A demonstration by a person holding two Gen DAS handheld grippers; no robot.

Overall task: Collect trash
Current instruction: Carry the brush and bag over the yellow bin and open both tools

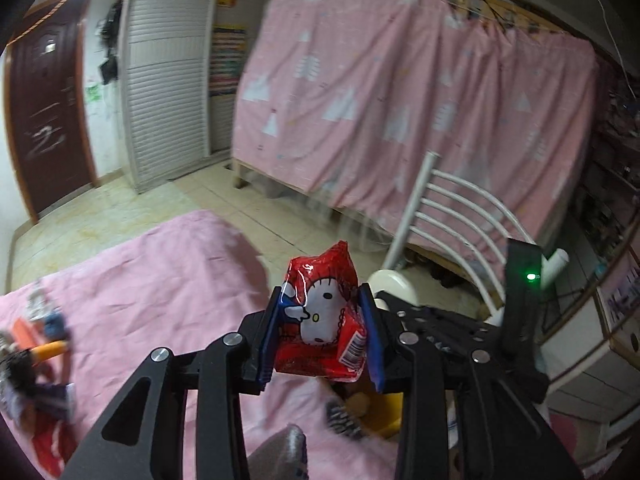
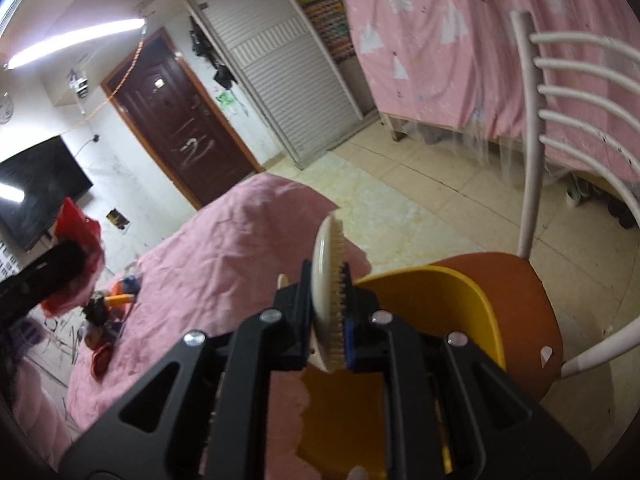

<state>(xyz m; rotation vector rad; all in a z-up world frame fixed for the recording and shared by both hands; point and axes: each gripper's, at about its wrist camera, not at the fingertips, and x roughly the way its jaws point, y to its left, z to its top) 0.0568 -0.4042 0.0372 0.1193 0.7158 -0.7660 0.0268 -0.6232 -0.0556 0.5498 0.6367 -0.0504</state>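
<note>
Red snack packet (image 1: 320, 320) with cartoon cat print: clamped between the blue pads of the left claw (image 1: 322, 332), held above the pink-covered table (image 1: 160, 280). Cream brush (image 2: 330, 300): pinched in the tightly clenched right claw (image 2: 328, 312), over a yellow bin (image 2: 440, 308) on an orange chair seat (image 2: 528, 300).

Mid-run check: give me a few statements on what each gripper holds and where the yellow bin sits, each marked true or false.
1. The left gripper is shut on a red snack packet. True.
2. The right gripper is open and holds nothing. False: it is shut on a cream brush.
3. The yellow bin sits on the orange chair seat. True.
4. The table cloth is blue. False: it is pink.
</note>
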